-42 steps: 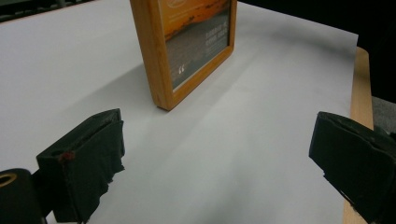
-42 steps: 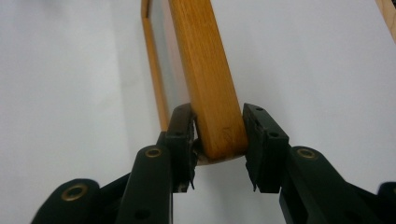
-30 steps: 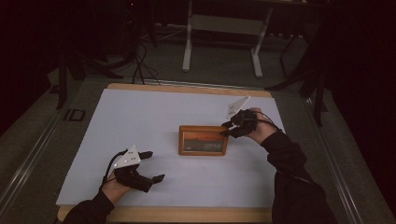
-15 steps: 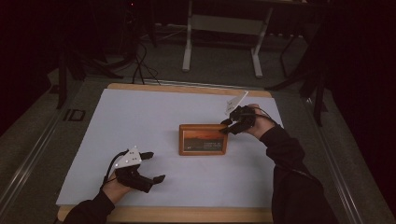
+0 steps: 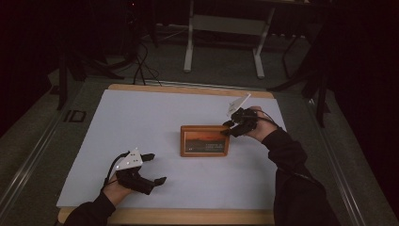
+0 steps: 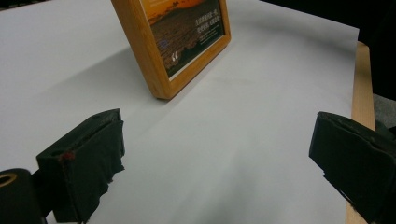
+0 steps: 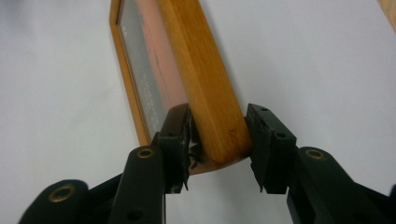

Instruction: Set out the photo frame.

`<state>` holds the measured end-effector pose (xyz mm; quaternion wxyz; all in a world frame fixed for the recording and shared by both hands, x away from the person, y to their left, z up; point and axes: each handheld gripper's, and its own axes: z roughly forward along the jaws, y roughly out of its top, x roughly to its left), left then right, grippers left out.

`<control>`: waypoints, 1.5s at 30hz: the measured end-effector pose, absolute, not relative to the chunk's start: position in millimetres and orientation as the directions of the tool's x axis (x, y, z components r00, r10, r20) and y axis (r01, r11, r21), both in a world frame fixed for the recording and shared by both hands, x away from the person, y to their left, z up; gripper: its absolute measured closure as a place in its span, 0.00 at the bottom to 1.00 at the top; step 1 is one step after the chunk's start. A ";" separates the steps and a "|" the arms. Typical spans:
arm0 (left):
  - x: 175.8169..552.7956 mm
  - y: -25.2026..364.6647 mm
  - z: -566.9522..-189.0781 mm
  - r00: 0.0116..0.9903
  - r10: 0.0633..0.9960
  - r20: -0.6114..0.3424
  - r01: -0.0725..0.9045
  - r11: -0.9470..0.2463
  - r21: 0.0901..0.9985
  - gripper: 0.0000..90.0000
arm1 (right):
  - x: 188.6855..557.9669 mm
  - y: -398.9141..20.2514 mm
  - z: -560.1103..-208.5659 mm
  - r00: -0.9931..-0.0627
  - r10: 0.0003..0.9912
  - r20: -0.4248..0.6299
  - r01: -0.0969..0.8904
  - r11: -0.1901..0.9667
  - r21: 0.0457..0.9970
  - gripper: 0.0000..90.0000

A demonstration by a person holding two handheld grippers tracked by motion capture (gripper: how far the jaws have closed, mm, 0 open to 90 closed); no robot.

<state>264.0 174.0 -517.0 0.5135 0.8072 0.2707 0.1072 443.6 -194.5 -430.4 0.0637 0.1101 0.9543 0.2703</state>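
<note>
My right gripper (image 7: 217, 140) has its jaws around the top right corner of the wooden picture frame (image 5: 205, 140), which stands tilted on the white sheet (image 5: 141, 122) mid-table; they have just been easing apart, and a sliver of gap shows beside the right pad. My left gripper (image 5: 149, 168) rests wide open and empty near the front edge, well apart from the frame.

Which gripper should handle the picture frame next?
Right. The right gripper already straddles the picture frame at its top corner; the left gripper sits open, apart from it.
</note>
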 end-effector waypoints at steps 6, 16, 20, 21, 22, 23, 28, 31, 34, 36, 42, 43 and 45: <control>264.4 174.0 -517.8 0.832 0.545 -0.103 0.327 -0.332 0.885 0.04 | 438.3 -192.1 -429.8 -0.957 0.287 -0.051 0.214 0.812 0.544 0.54; 263.1 173.4 -517.9 0.833 0.545 -0.096 0.323 -0.338 0.884 0.04 | 427.8 -197.4 -418.3 -0.935 0.348 -0.059 0.240 0.751 0.615 0.32; 261.9 173.2 -517.7 0.833 0.545 -0.096 0.322 -0.337 0.885 0.04 | 419.0 -202.3 -415.1 -0.927 0.373 -0.043 0.258 0.714 0.651 0.26; 261.6 173.2 -517.6 0.833 0.545 -0.094 0.321 -0.338 0.885 0.04 | 416.6 -203.8 -414.6 -0.925 0.377 -0.034 0.263 0.704 0.660 0.25; 261.4 173.2 -517.6 0.833 0.546 -0.093 0.321 -0.339 0.885 0.04 | 414.2 -205.3 -414.0 -0.922 0.386 -0.027 0.272 0.694 0.667 0.25; 261.4 173.2 -517.6 0.833 0.546 -0.093 0.321 -0.339 0.885 0.04 | 414.2 -205.3 -414.0 -0.922 0.386 -0.027 0.272 0.694 0.667 0.25; 261.4 173.9 -517.1 0.834 0.543 -0.097 0.319 -0.333 0.887 0.04 | 400.4 -219.1 -408.0 -0.894 0.447 -0.028 0.298 0.639 0.709 0.21; 260.4 173.3 -517.0 0.839 0.536 -0.099 0.314 -0.327 0.891 0.04 | 393.3 -227.0 -407.4 -0.884 0.467 -0.017 0.308 0.609 0.731 0.20; 259.4 173.0 -516.4 0.843 0.529 -0.094 0.305 -0.328 0.894 0.04 | 385.4 -233.3 -408.9 -0.878 0.478 -0.016 0.312 0.598 0.739 0.20; 259.0 172.8 -516.4 0.845 0.527 -0.091 0.301 -0.328 0.896 0.04 | 378.4 -237.9 -411.0 -0.876 0.482 -0.011 0.312 0.584 0.750 0.20; 258.3 173.1 -515.5 0.844 0.528 -0.096 0.300 -0.316 0.900 0.04 | 358.0 -250.1 -421.9 -0.866 0.499 0.001 0.311 0.538 0.783 0.20; 258.2 173.2 -515.5 0.845 0.526 -0.097 0.297 -0.311 0.903 0.04 | 354.6 -251.2 -424.2 -0.868 0.497 0.009 0.312 0.532 0.787 0.19; 258.0 173.2 -515.4 0.846 0.524 -0.097 0.296 -0.311 0.903 0.04 | 348.3 -253.1 -429.2 -0.864 0.504 0.013 0.312 0.514 0.799 0.19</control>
